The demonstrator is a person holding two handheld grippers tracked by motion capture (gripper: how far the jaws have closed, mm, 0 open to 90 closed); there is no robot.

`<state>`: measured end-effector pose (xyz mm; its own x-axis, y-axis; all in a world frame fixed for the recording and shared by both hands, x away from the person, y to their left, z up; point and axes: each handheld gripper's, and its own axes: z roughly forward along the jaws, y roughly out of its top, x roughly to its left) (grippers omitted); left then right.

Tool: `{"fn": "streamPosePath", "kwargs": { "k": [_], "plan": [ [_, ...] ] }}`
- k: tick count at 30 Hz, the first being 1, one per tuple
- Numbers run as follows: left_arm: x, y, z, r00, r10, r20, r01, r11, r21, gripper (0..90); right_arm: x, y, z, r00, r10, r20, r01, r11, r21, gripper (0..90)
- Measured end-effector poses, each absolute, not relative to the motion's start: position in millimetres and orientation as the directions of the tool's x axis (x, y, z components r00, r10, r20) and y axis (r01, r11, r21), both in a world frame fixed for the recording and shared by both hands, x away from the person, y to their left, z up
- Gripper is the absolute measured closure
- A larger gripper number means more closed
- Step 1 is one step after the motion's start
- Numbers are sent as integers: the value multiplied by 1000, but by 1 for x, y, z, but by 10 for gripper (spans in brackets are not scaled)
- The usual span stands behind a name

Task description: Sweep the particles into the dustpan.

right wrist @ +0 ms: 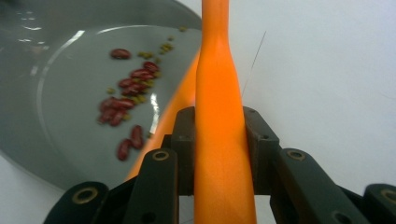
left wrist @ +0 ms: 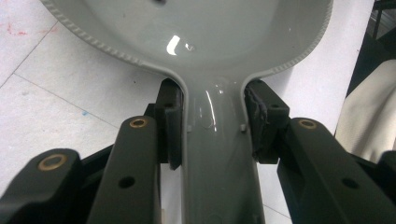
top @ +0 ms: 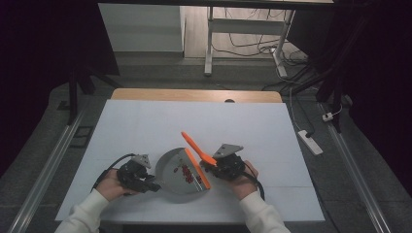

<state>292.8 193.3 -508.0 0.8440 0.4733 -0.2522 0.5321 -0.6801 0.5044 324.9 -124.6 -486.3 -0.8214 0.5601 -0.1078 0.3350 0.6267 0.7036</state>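
Note:
A grey dustpan (top: pixel 171 175) lies on the white table near the front, holding several red beans (top: pixel 187 173) and small green ones. My left gripper (top: pixel 145 184) is shut on the pan's grey handle (left wrist: pixel 212 158), its pads (left wrist: pixel 172 126) pressing both sides. My right gripper (top: pixel 212 165) is shut on an orange handle (top: pixel 193 143) that slants up and away to the left. In the right gripper view this orange handle (right wrist: pixel 217 70) runs straight up between the jaws, with the beans (right wrist: pixel 128 93) in the pan (right wrist: pixel 56 135) on the left. An orange strip (top: pixel 198 169) lies along the pan's right edge.
The white sheet (top: pixel 145 126) covers the table, with a wooden strip (top: pixel 194 94) at its far edge. A white power strip (top: pixel 311 141) lies on the floor at the right. Desk legs (top: pixel 209 43) and cables stand beyond the table.

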Motion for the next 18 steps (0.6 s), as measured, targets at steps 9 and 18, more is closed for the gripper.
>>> {"fn": "streamPosePath", "kwargs": {
  "k": [9, 18],
  "plan": [
    [294, 193, -510, 845, 470, -256, 532, -683, 500, 620, 315, -108, -480, -867, 497, -47, 301, 597, 744, 700],
    [290, 195, -510, 845, 468, -258, 530, -675, 513, 621, 315, -126, -460, -844, 529, -90, 269, 563, 782, 700]
  ]
}}
